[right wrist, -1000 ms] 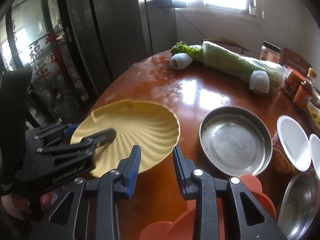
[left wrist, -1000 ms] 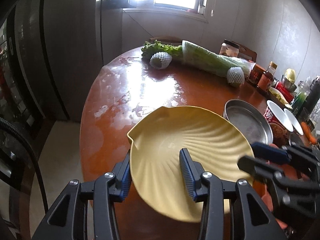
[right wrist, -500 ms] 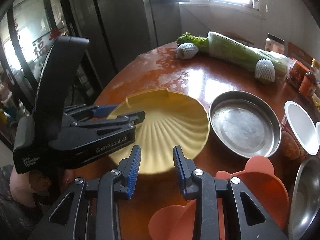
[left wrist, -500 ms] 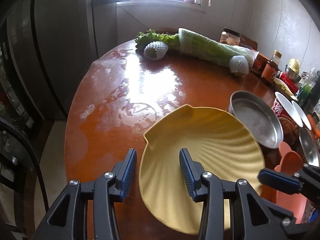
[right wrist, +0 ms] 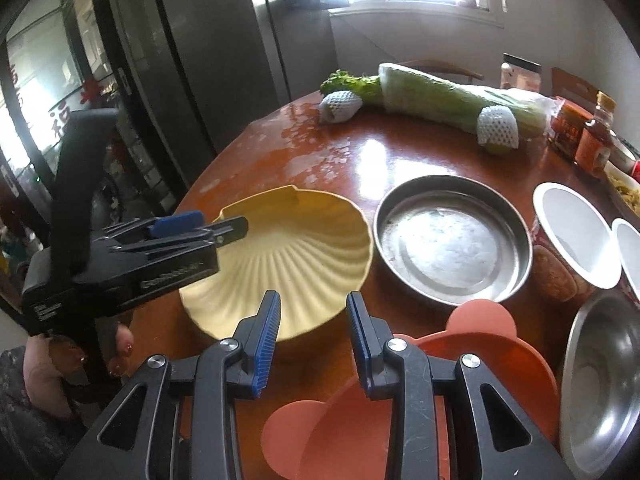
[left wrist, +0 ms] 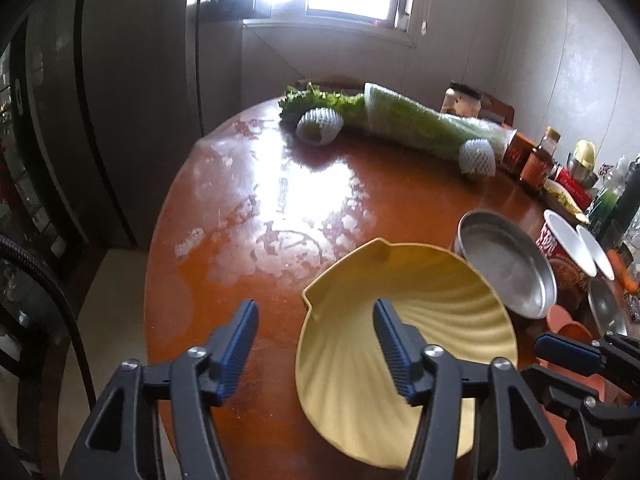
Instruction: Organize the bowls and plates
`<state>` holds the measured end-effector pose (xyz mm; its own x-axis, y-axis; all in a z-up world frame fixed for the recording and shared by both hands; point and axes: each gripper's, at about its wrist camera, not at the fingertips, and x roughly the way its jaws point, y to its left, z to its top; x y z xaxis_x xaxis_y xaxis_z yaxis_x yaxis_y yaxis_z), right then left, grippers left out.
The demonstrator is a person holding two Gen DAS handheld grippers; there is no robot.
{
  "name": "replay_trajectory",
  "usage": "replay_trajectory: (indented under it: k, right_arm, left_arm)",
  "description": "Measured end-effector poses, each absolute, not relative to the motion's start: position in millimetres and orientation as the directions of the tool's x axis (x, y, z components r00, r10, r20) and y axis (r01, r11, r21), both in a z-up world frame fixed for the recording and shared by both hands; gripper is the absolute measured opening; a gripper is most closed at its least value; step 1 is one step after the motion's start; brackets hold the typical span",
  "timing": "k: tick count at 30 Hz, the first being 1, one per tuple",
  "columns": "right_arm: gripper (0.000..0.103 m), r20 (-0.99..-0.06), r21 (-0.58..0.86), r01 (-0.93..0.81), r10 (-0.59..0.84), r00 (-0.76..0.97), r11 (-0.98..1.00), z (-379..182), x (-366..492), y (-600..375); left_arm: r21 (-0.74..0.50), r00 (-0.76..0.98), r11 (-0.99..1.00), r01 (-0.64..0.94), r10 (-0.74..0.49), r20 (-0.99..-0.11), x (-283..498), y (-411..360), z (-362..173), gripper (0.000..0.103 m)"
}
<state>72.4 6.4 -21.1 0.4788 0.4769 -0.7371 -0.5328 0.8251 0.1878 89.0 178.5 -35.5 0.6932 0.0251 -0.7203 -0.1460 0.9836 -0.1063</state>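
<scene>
In the left wrist view, the left gripper point(left wrist: 314, 340) has its fingers spread wide apart with nothing between them; the left finger is over bare wood and the right finger sits over the near-left part of the yellow shell-shaped plate point(left wrist: 404, 316). That plate lies on the round reddish-brown table point(left wrist: 240, 240) near its front edge, its ribbed inside facing up. Just beyond its far-right rim is a steel pan point(left wrist: 506, 264), and past that stand two cups with white insides point(left wrist: 568, 240). At the far side of the table a long bagged cabbage point(left wrist: 424, 128) lies beside two fruits in white foam netting point(left wrist: 320, 126). The tip of the right gripper point(left wrist: 568, 350) shows at the lower right edge, by the plate's right side. In the right wrist view, the right gripper point(right wrist: 314, 328) is open too, empty, its fingers framing the near rim of the yellow shell-shaped plate point(right wrist: 312, 256) from above. An orange bowl with ear-like handles point(right wrist: 460, 364) lies right under this gripper, just beside the plate. The steel pan point(right wrist: 452, 240) is close to the plate's right rim, whether touching I cannot tell, and a steel bowl point(right wrist: 600, 380) sits at the right edge. The left gripper point(right wrist: 218, 226) reaches in from the left, one finger over the plate's left part and the other outside its rim.
</scene>
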Motion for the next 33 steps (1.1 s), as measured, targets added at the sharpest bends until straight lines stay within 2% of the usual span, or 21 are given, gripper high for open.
replay_trajectory:
  k: [4, 10, 12, 19, 33]
  right_arm:
    - [0.042, -0.725, 0.175, -0.517, 0.465, 0.509, 0.838, -15.6, 70.3, -1.9]
    - [0.043, -0.699, 0.160, -0.471, 0.436, 0.566, 0.867, -3.6, 65.9, -24.1]
    - [0.048, -0.691, 0.163, -0.455, 0.430, 0.580, 0.876, 0.3, 64.0, -32.4]
    - [0.049, -0.657, 0.172, -0.408, 0.413, 0.630, 0.896, 16.7, 54.4, -61.2]
    - [0.055, -0.602, 0.173, -0.384, 0.406, 0.688, 0.907, 43.0, 23.3, -93.0]
  left_arm:
    - [-0.104, 0.707, 0.985, -0.135, 0.023, -0.707, 82.6, 169.9, -25.6, 0.065]
    - [-0.108, 0.719, 0.989, -0.102, -0.002, -0.695, 74.8, 150.0, -12.1, 0.066]
    - [-0.104, 0.722, 0.991, -0.088, -0.008, -0.692, 71.6, 142.4, -8.7, 0.066]
    - [-0.095, 0.738, 0.995, -0.037, -0.037, -0.674, 61.3, 114.5, 6.6, 0.067]
    - [-0.071, 0.779, 0.997, 0.013, -0.055, -0.625, 35.2, 74.9, 35.9, 0.077]
